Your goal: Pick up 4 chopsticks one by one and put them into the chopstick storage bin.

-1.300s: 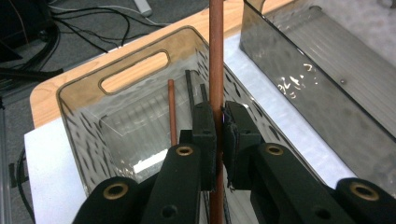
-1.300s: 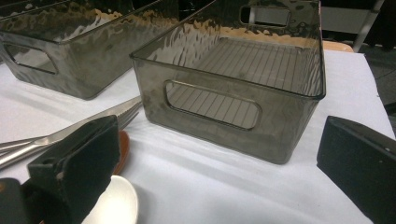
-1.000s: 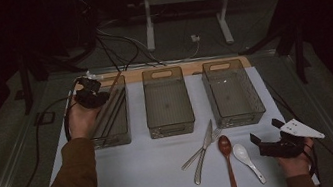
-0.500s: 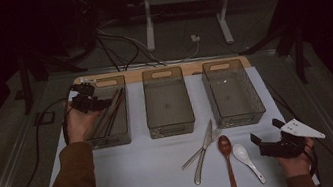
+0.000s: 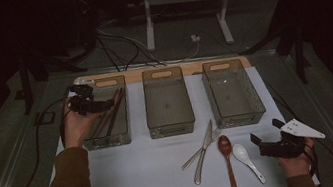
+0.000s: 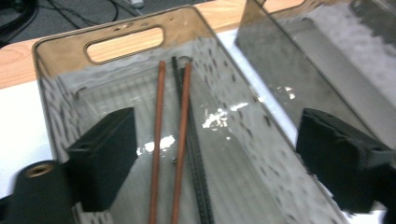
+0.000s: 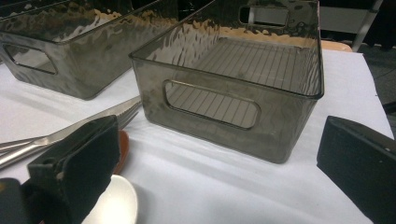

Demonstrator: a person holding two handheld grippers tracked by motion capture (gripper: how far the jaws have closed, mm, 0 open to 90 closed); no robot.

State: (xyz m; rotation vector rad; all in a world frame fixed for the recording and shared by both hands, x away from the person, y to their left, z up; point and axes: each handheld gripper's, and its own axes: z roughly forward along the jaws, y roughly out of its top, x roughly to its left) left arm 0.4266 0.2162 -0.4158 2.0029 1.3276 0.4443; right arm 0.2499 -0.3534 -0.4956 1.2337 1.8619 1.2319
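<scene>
No text, label, brand, number or sign can be read anywhere in these views: the bins, the cutlery, the white table cover and both grippers bear no legible marking, and the dark background is too dim to make out any writing.

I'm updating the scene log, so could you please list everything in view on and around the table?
bins: 3, smoky clear, in a row at the back
chopsticks: 3, two brown and one dark, in the left bin
knife: 1, silver, front, crossing the fork
fork: 1, silver, under the knife
wooden spoon: 1, brown, right of the knife
soup spoon: 1, white, rightmost
left gripper: 1, black, open over the left bin
right gripper: 1, black, open beside the soup spoon
</scene>
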